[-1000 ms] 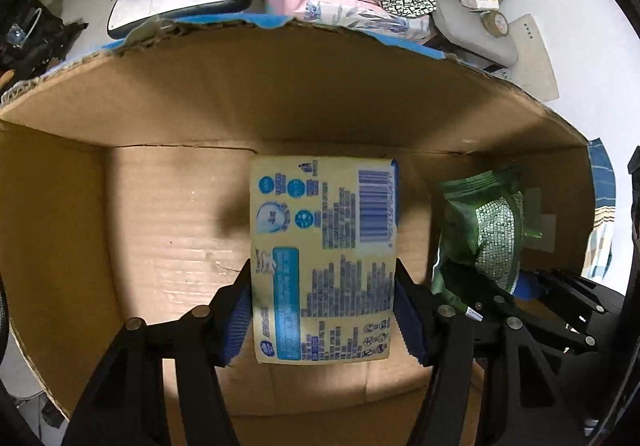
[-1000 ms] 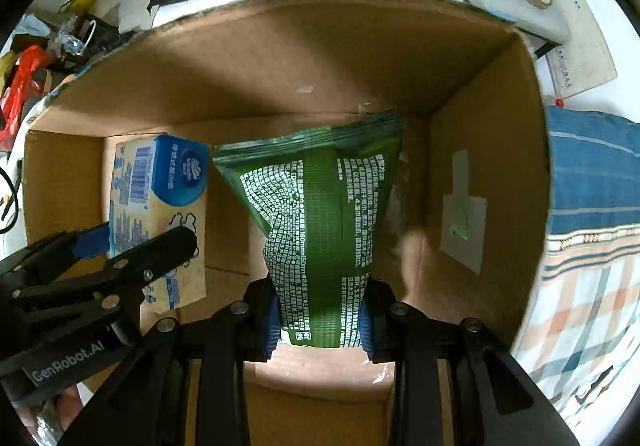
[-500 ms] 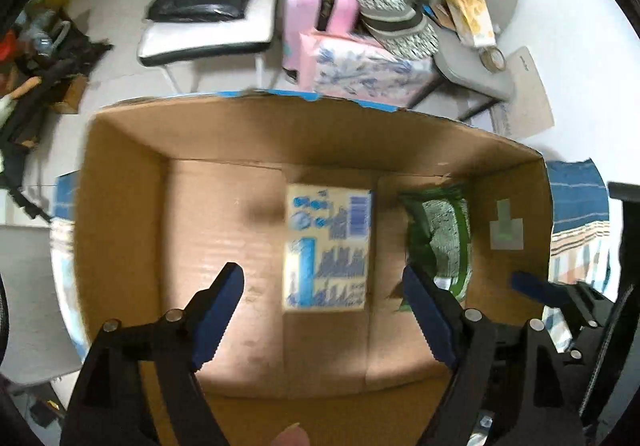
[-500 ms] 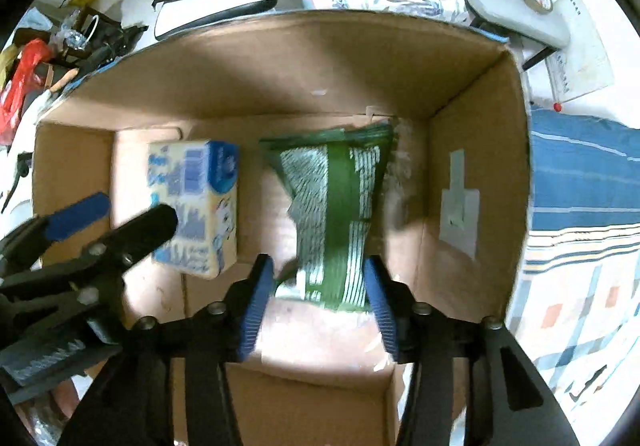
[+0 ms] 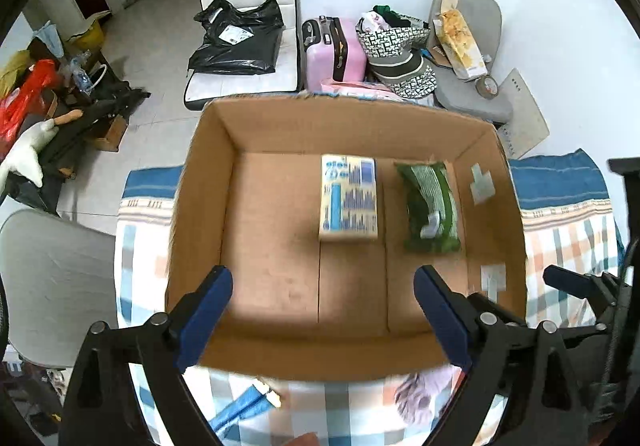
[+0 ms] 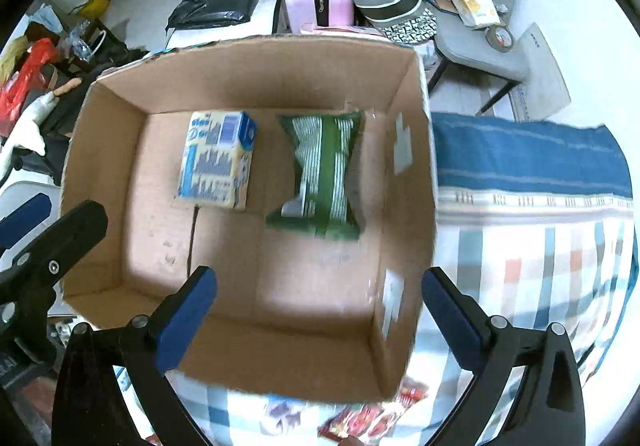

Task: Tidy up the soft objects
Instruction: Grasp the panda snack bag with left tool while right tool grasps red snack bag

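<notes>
An open cardboard box [image 5: 200, 182] [image 6: 424, 182] stands on a plaid blanket. On its floor lie a yellow and blue tissue pack [image 5: 349, 203] [image 6: 218, 160] and, to its right, a green snack bag [image 5: 431, 207] [image 6: 320, 174]. My left gripper [image 5: 322, 306] is open and empty above the box's near edge. My right gripper [image 6: 318, 304] is open and empty above the box's near right part. The left gripper's fingers [image 6: 60, 230] show at the left of the right wrist view.
The plaid blanket [image 5: 568, 238] [image 6: 532, 254] holds a blue item [image 5: 240, 406], a purple-patterned pack [image 5: 420, 394] and red packets [image 6: 372, 414] in front of the box. Behind it are a pink suitcase [image 5: 334, 46], bags and chairs [image 5: 468, 46].
Both grippers let go of their packs, opened wide and pulled back up out of the box. The tissue pack and green bag now lie on the box floor.
</notes>
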The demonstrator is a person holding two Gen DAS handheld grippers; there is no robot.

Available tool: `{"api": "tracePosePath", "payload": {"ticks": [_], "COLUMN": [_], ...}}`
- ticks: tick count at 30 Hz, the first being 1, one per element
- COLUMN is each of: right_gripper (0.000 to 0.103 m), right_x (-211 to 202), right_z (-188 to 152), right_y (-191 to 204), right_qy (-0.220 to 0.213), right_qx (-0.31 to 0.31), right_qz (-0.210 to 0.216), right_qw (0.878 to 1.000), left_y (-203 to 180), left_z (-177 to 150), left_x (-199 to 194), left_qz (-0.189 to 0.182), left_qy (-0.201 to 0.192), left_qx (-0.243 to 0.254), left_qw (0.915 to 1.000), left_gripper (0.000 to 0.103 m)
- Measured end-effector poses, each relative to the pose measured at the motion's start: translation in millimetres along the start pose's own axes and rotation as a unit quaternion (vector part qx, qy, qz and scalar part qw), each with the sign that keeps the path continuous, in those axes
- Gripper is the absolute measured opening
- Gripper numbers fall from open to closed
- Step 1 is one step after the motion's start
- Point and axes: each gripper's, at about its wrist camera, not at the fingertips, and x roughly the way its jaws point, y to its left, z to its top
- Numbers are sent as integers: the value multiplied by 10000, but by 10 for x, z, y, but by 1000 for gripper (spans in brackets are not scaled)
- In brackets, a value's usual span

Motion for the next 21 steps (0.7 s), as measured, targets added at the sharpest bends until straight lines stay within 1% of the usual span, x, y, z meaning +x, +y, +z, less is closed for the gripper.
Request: {"api": "tracePosePath", "payload": {"ticks": [4, 8, 11, 13, 16, 19, 21], "right_gripper": [103, 103, 103, 103, 103, 103, 103], "right_x": [-218, -399, -475, -493, -437, -325, -205], "right_z": [-330, -714, -1025, -1258, -1543, -1806, -1974], "right_y": [20, 7, -47, -99, -195, -297, -359], "right_qy": [-129, -277, -337, -343, -229, -76, 79], "right_qx": [68, 137, 262, 360, 517, 684, 829], "right_qz": [126, 200, 210, 262, 265, 205, 224], "right_qw": [9998, 9993, 9989, 9984, 9980, 9974, 9963], "left_y": [117, 304, 395, 470, 570, 664, 686], "left_z": [-310, -735, -1019, -1213, -1453, -1697, -1849], "left_x": [-180, -378, -410, -392, -331, -209, -73], "left_qz": [124, 531, 722, 860, 956, 770, 859], "left_qy": [-25, -197, -169, -103, 29, 288, 500], "left_qx": [-157, -174, -141, -152, -256, -451, -519], "left_qw": [9998, 9982, 9971, 9961, 9951, 9956, 9937], "left_gripper": [93, 93, 93, 93, 93, 93, 93]}}
